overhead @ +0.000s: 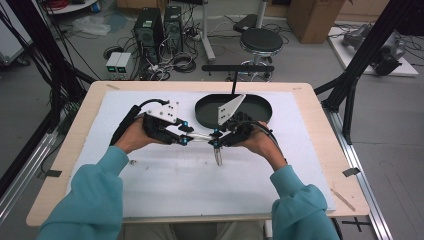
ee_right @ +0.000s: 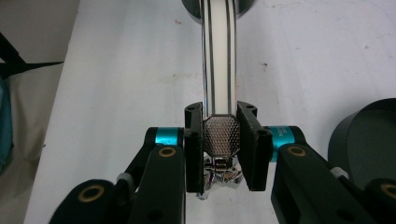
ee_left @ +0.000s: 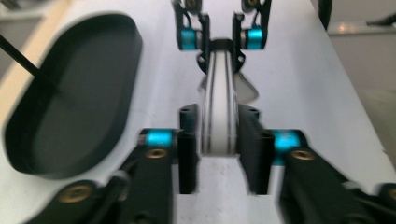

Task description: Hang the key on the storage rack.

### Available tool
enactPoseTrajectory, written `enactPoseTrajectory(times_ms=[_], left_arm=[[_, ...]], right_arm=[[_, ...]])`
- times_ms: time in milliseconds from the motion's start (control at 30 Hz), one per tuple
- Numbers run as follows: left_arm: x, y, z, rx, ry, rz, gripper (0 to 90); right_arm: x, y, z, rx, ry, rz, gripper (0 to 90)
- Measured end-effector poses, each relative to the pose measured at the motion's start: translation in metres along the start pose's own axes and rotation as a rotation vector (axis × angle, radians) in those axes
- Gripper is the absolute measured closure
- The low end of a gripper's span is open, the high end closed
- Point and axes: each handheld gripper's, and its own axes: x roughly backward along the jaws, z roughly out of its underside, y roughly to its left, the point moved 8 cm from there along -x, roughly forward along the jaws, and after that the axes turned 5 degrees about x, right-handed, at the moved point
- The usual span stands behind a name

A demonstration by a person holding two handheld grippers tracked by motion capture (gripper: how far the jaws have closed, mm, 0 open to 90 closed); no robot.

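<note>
A utensil with a white, dark-striped handle (overhead: pixel 200 136) is held level between my two grippers above the white mat. My left gripper (overhead: pixel 185 135) is shut on the handle's end (ee_left: pixel 218 112). Facing it, my right gripper (overhead: pixel 216 138) is shut on the other end, and in the left gripper view it (ee_left: pixel 219 44) is seen beyond the handle. In the right gripper view the jaws (ee_right: pixel 222 140) clamp a textured metal part (ee_right: pixel 222 134), with chrome below. The handle (ee_right: pixel 217 56) runs away from them. A thin shiny piece (overhead: pixel 219 156) hangs down under the right gripper.
A black oval tray (overhead: pixel 256 107) sits just behind the grippers at the mat's far side, with a black rod standing over it. It also lies left of the jaws (ee_left: pixel 70 93) and at the right edge (ee_right: pixel 369 135). The white mat (overhead: pixel 150 175) covers most of the wooden table.
</note>
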Motion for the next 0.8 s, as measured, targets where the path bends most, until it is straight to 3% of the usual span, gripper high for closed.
enactPoseTrajectory(times_ms=[33,133,167,267,333,600,667,800], left_arm=[[0.002,0.001,0.0,-0.001,-0.022,-0.003,58.5],[0.006,0.005,-0.001,-0.003,-0.091,-0.043,39.9],[0.008,0.008,-0.001,0.008,-0.106,-0.077,34.5],[0.014,0.018,-0.001,0.106,-0.158,-0.188,3.5],[0.02,0.021,0.001,0.136,-0.201,-0.207,1.7],[0.045,0.021,0.017,0.183,-0.278,-0.283,1.7],[0.052,0.023,0.023,0.196,-0.292,-0.323,1.7],[0.067,0.022,0.036,0.227,-0.345,-0.355,1.7]], right_arm=[[0.001,0.0,0.0,-0.003,0.002,0.0,74.6],[0.003,-0.002,0.001,-0.01,-0.019,0.005,74.7],[0.005,-0.003,0.001,-0.015,-0.029,0.008,74.6],[0.013,-0.008,0.0,-0.038,-0.078,0.016,74.7],[0.019,-0.012,0.002,-0.061,-0.107,0.027,74.6],[0.048,-0.035,0.013,-0.193,-0.257,0.091,74.7],[0.055,-0.041,0.018,-0.217,-0.269,0.11,74.7],[0.065,-0.053,0.024,-0.257,-0.293,0.15,74.6]])
